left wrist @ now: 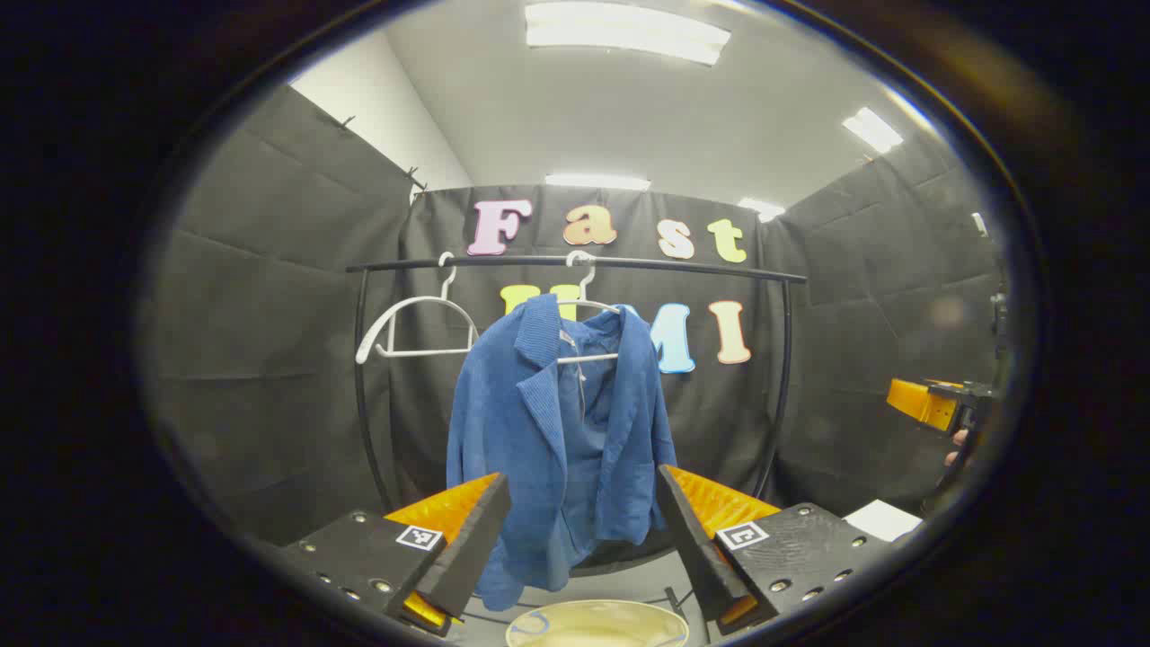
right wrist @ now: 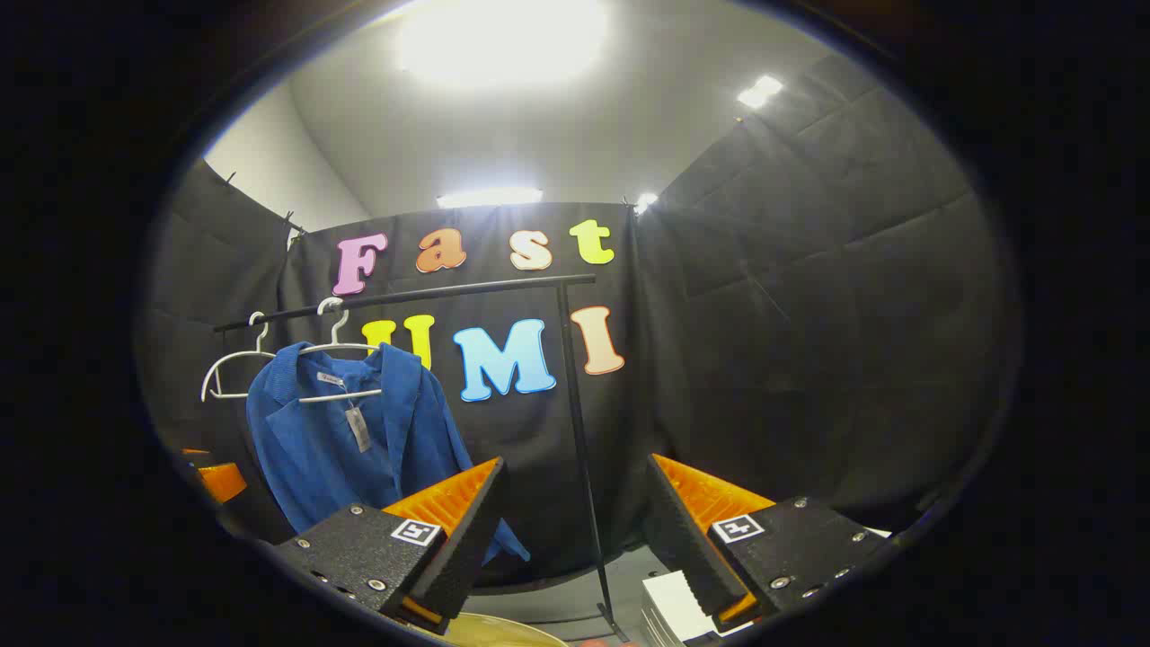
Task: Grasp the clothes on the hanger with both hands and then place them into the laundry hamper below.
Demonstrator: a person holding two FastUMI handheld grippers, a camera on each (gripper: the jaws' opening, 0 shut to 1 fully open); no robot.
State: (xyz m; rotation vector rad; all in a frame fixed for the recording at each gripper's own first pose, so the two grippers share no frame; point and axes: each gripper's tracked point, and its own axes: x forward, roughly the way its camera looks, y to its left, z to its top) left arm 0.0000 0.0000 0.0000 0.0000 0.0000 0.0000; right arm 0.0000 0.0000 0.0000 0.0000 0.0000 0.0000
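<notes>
A blue jacket hangs on a white hanger from a black clothes rail. My left gripper is open in front of it, the jacket's lower half showing between the fingers, apart from them. The hamper's pale rim lies below. In the right gripper view the jacket hangs at the left on its hanger, and my right gripper is open and empty, pointing to the right of it at the rail's post. The right gripper also appears at the far right of the left gripper view.
A second white hanger hangs bare on the rail to the left of the jacket. White paper lies on the floor near the rail's post. Black cloth walls close in the booth on all sides.
</notes>
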